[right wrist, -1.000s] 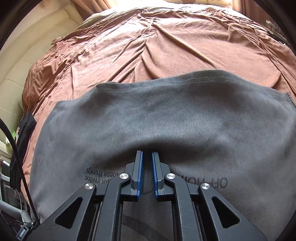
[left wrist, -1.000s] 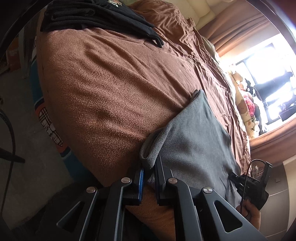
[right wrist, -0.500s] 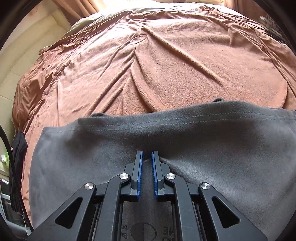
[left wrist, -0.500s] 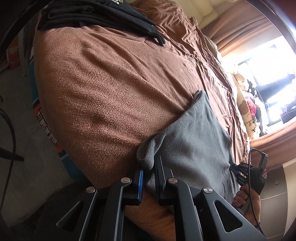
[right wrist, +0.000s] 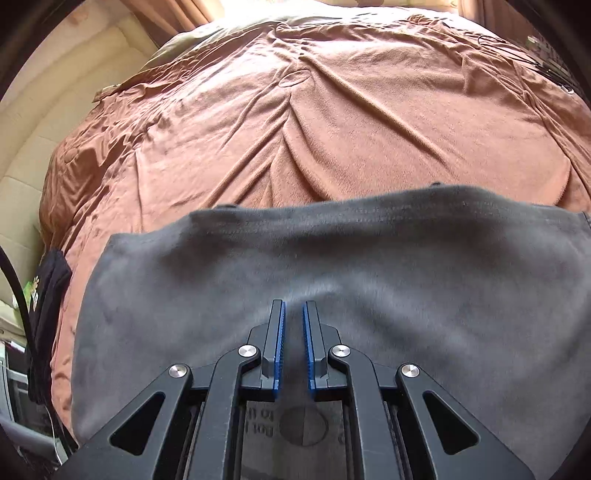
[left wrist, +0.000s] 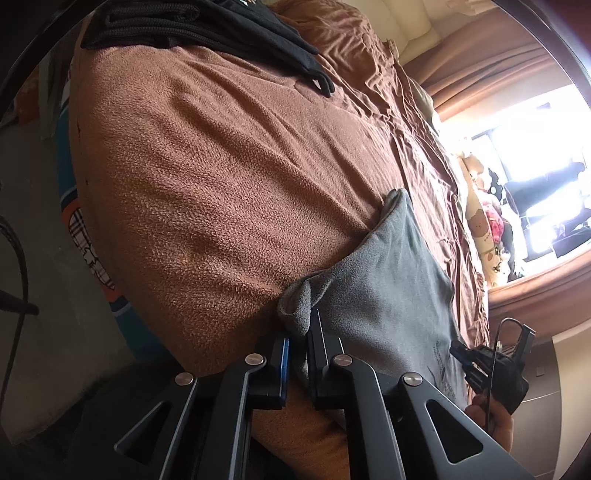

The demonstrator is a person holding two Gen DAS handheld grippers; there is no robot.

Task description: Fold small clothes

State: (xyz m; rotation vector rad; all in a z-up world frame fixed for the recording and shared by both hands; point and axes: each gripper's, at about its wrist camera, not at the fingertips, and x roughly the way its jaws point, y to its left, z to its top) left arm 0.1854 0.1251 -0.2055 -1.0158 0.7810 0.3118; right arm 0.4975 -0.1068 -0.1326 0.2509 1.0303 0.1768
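A person folding laundry on a bed works a grey garment (right wrist: 332, 266) with two hand-held tongs. Nearest the lens, the right gripper (right wrist: 293, 314) is clamped narrow on a pinch of the grey fabric, with printed lettering showing on cloth between the tong arms. The left gripper (left wrist: 301, 325) is likewise closed tight on a bunched corner of the same garment; in its view the other tong sits low to its right, a hand (left wrist: 495, 421) wrapped around it. Just beyond both sets of fingers the garment lies doubled over, its stitched hem running across the brown blanket (right wrist: 332, 122) ahead of the right tong. Farther out, up and to the left of the left tong, a stack of dark clothes (left wrist: 207, 26) rests near the bed's edge, apparently finished. The grey piece looks partway through: one fold seems made, with squaring, any further fold and stacking left.
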